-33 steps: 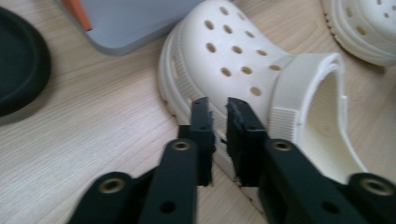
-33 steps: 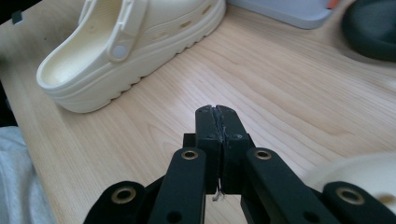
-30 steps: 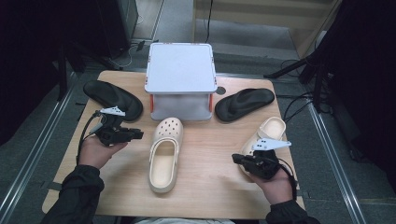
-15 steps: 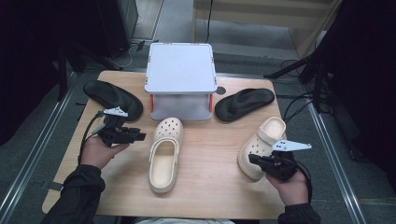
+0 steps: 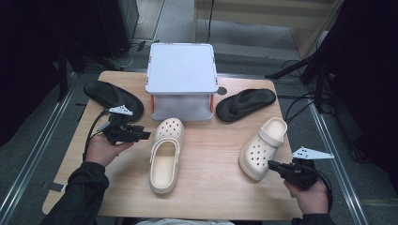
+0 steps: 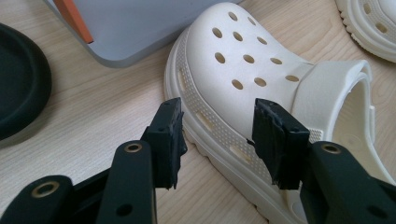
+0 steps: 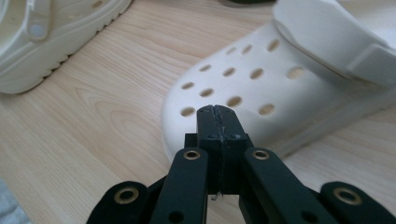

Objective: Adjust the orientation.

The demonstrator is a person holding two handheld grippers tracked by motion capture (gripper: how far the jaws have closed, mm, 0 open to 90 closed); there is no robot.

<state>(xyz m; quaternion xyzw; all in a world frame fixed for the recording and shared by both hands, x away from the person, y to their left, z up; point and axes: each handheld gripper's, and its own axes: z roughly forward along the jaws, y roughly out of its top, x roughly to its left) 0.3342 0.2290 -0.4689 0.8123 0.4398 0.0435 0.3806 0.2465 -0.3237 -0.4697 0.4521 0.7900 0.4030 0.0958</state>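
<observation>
Plainly, both cream clogs are smooth moulded foam with round vent holes and ribbed sole edges. The left hand-held gripper (image 5: 143,135) stands open, its jaws having just been opening, and the toe-side rim of the middle clog (image 6: 233,70) lies between the pads, untouched (a gap shows on each side). The right hand-held gripper (image 7: 218,112) is closed on nothing, its tips just short of the right clog (image 7: 261,93). Beyond the left gripper sit a grey lidded box (image 5: 181,70) and a matte black sandal (image 5: 110,96); another black sandal (image 5: 246,103) rests on the wood-grain desk (image 5: 211,150).
</observation>
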